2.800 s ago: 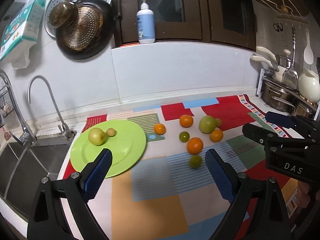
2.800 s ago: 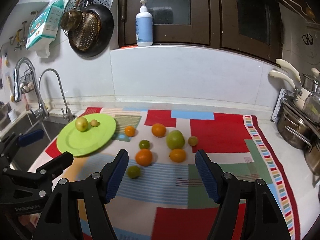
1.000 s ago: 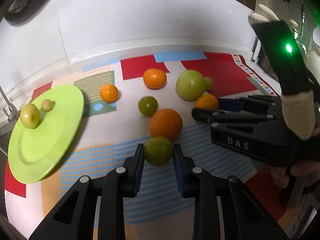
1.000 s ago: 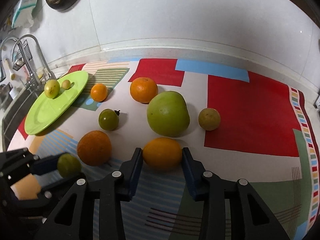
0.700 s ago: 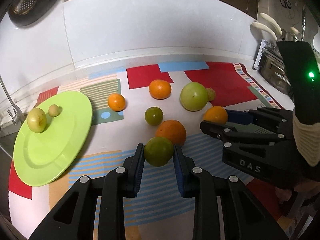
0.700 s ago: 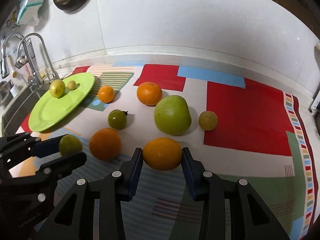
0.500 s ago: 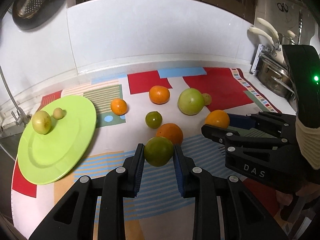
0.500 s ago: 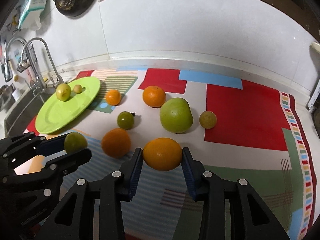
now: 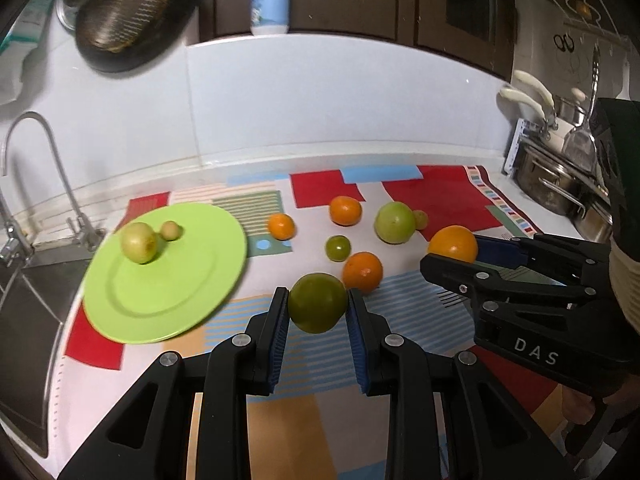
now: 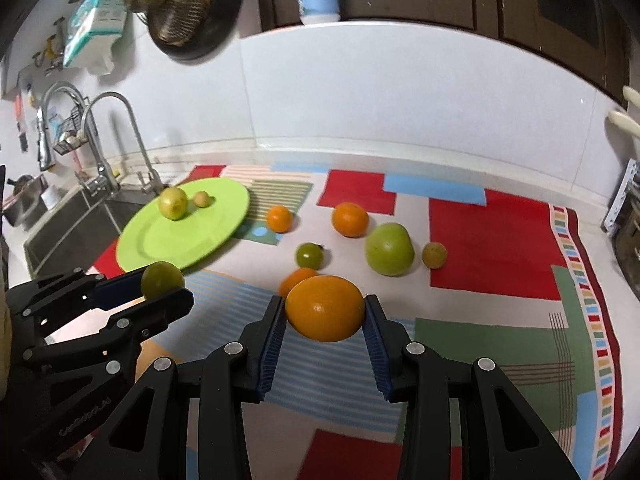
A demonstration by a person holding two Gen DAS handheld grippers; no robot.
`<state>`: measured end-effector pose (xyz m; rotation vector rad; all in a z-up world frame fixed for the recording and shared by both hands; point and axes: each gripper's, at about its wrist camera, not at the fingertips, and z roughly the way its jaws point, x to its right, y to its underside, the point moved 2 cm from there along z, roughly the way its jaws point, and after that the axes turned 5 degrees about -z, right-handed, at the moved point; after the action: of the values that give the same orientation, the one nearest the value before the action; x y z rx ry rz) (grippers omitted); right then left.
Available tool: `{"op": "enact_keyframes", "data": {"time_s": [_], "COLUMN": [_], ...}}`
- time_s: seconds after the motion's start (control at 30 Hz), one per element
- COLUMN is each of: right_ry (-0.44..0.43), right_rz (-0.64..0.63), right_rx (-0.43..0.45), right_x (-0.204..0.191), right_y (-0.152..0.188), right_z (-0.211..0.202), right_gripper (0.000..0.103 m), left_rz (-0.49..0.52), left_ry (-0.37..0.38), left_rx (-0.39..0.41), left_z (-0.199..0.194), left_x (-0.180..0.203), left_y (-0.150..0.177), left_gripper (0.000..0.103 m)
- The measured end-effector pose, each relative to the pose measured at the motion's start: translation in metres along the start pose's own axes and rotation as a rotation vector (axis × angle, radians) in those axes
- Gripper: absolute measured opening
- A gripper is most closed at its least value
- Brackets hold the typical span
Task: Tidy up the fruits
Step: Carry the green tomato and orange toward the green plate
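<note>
A dark green round fruit [image 9: 318, 303] sits between the blue pads of the left tongs [image 9: 318, 312], which are closed on it from both sides and hold it clear above the striped part of the patterned cloth [image 9: 440, 196]. An orange [image 10: 325, 308] is in the right tongs [image 10: 325, 316], pressed by both pads, also lifted off the cloth. The two tongs are near each other, the left one nearer to the lime green plate [image 9: 176, 308]. On the plate lie a yellow-green fruit [image 9: 139, 242] and a small tan fruit [image 9: 171, 230], close together at its far side. On the cloth rest three oranges [image 9: 362, 271], a small dark green fruit [image 9: 337, 248], a large pale green fruit [image 9: 394, 222] and a small tan fruit just beside it. The cloth covers the tabletop; a sink [image 10: 72, 220] with two faucets stands left of the plate
</note>
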<state>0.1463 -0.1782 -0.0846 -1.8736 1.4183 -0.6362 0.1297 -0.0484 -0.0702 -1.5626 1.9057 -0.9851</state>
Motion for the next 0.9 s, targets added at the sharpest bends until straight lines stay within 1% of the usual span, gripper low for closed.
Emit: {"op": "enact_keyframes", "data": {"time_s": [0.23,0.5,0.77,0.9], "right_ry": [-0.010,-0.031,-0.051,-0.050], "right_rz": [-0.019,-0.032,-0.050,-0.068], "right_rx": [0.045,0.083,0.115,0.149], "right_x": [-0.029,-0.065,-0.100,-0.113], "right_y": [-0.007,-0.015,-0.026,-0.036], "right_z": [-0.017,-0.025,-0.024,-0.023], "right_gripper": [0.040,0.040,0.040,0.040], "left_rz": [-0.005,-0.007,-0.014,-0.021], "left_ry": [-0.032,-0.064,-0.096,-0.108], "left_rx": [0.044,0.078,0.106,0.111], "left_z": [-0.029,-0.054,-0.067,-0.066], "left_x": [-0.023,-0.054,-0.086,-0.100], "left_y": [0.002,0.002,-0.001,-0.003], "left_gripper": [0.029,0.029,0.029,0.029]}}
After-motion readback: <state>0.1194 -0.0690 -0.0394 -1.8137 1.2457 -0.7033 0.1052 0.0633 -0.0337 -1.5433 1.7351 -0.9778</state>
